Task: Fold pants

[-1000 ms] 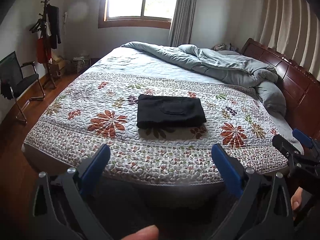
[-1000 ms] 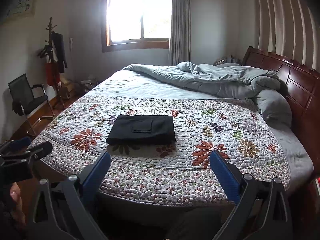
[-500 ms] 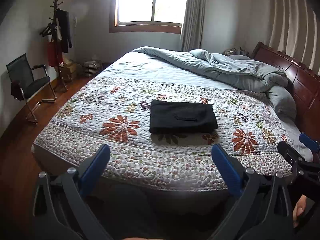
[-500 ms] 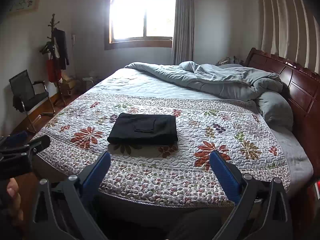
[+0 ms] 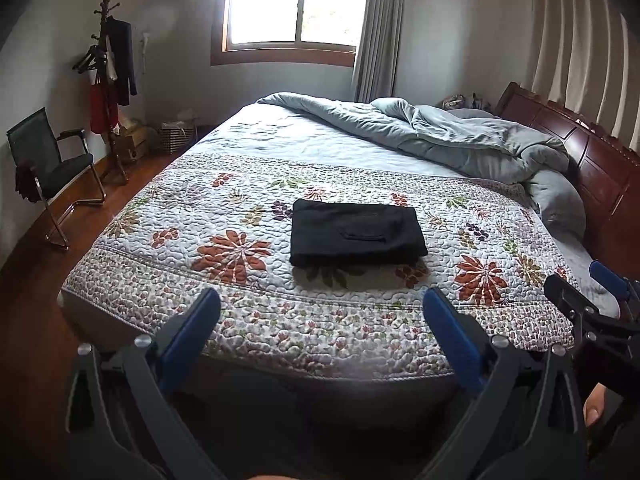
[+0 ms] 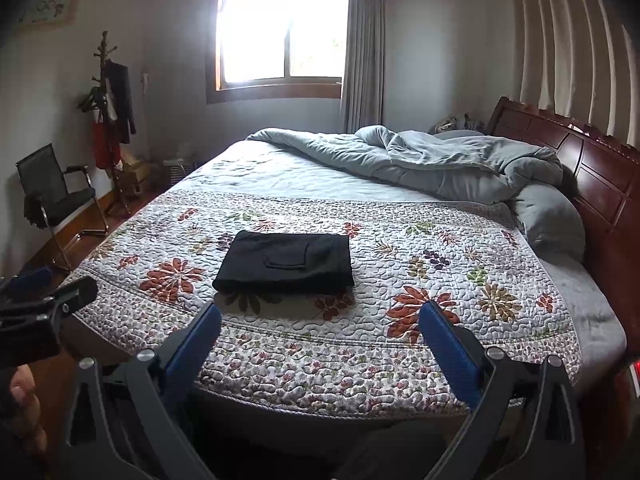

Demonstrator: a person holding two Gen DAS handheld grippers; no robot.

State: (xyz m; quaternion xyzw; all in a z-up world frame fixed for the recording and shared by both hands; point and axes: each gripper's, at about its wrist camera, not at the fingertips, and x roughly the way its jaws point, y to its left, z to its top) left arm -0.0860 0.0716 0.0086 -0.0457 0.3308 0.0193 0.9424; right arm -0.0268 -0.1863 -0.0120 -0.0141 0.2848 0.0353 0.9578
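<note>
Left tool [image 5: 320, 308]: blue-padded black fingers spread wide apart, nothing between them, held off the near edge of the bed, short of the mattress. Right tool [image 6: 320, 322]: same, fingers wide apart and empty, also off the near edge. Each shows in the other's view: right tool at the right border of the left wrist view [image 5: 592, 292], left tool at the left border of the right wrist view [image 6: 44, 292]; from those side-on angles I cannot tell the gap, so the spread is read from each tool's own camera. A bit of the person's hand [image 5: 596, 406] shows under the right tool. Next out: white quilted bedspread with red, purple and green flowers [image 5: 240, 248], covering the near half of the bed. Black pants, folded into a flat rectangle [image 5: 356, 232], lie on that bedspread roughly mid-width, pocket face up, well apart from both tools and touching neither; in the right wrist view the pants [image 6: 286, 258] sit left of centre. Beyond the floral part: pale grey quilted sheet [image 5: 288, 140], then a crumpled grey-blue duvet [image 5: 460, 140] heaped toward the right side against the dark red wooden headboard [image 5: 580, 160]. Left on the wooden floor: black mesh chair with chrome frame [image 5: 52, 160], and behind it a wooden coat stand with dark and red garments [image 5: 110, 80]. Far wall: bright wood-framed window [image 5: 296, 4] with a grey curtain [image 5: 376, 32] at its right.
</note>
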